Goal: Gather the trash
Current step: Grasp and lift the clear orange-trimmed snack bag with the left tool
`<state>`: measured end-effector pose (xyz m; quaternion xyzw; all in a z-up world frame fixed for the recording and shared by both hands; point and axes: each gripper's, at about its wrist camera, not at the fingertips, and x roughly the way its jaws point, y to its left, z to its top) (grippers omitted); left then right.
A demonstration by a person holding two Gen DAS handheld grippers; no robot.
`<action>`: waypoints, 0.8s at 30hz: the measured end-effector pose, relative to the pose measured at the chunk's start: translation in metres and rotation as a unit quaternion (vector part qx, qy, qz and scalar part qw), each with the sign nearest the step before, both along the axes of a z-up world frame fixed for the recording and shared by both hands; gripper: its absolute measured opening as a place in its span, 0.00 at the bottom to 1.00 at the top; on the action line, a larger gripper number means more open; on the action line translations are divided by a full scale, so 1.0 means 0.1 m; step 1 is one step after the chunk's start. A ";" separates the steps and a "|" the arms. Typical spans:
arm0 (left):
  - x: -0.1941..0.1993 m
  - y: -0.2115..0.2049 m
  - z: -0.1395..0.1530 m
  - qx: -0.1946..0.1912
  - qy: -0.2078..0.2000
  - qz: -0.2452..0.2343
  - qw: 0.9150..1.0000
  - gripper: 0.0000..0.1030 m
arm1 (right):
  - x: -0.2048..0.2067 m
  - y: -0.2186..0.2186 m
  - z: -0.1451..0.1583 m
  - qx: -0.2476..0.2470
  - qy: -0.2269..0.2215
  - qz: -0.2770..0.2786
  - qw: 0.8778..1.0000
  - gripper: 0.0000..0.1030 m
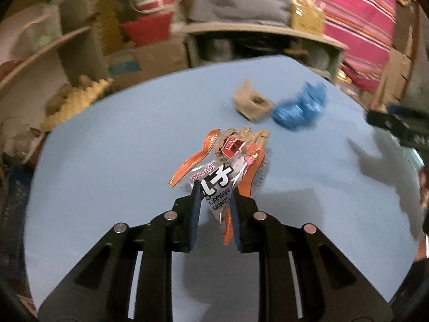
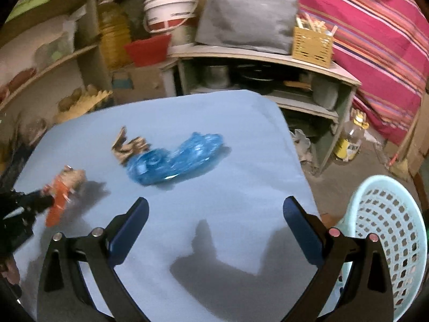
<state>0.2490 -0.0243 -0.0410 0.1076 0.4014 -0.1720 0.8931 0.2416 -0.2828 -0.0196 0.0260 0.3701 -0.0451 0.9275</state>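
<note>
Your left gripper (image 1: 214, 196) clamped the noodle-snack wrapper (image 1: 222, 177) above mid-table (image 1: 107, 161), right gripper (image 2: 215, 230) gaped empty near the right edge, so next looked like carrying it to the basket (image 2: 388, 230) beyond that edge.

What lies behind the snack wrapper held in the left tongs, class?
Directly behind the snack wrapper gripped by the left tongs sits crumpled brown paper with a red label. Farther back lie a torn cardboard piece and blue plastic. The wrapper hides the paper's lower part.
</note>
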 end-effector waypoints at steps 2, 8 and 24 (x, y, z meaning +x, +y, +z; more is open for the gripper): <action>-0.10 -0.07 -0.07 0.018 -0.008 -0.012 1.000 0.23 | -0.01 0.07 -0.02 -0.014 0.004 0.010 1.000 0.95; -0.19 -0.05 -0.10 0.019 -0.005 -0.020 1.000 0.70 | -0.10 0.13 -0.04 -0.035 0.006 0.017 0.999 0.95; -0.07 -0.07 -0.23 0.018 -0.016 -0.016 1.000 0.74 | -0.12 0.02 -0.02 -0.027 0.003 0.014 1.000 0.95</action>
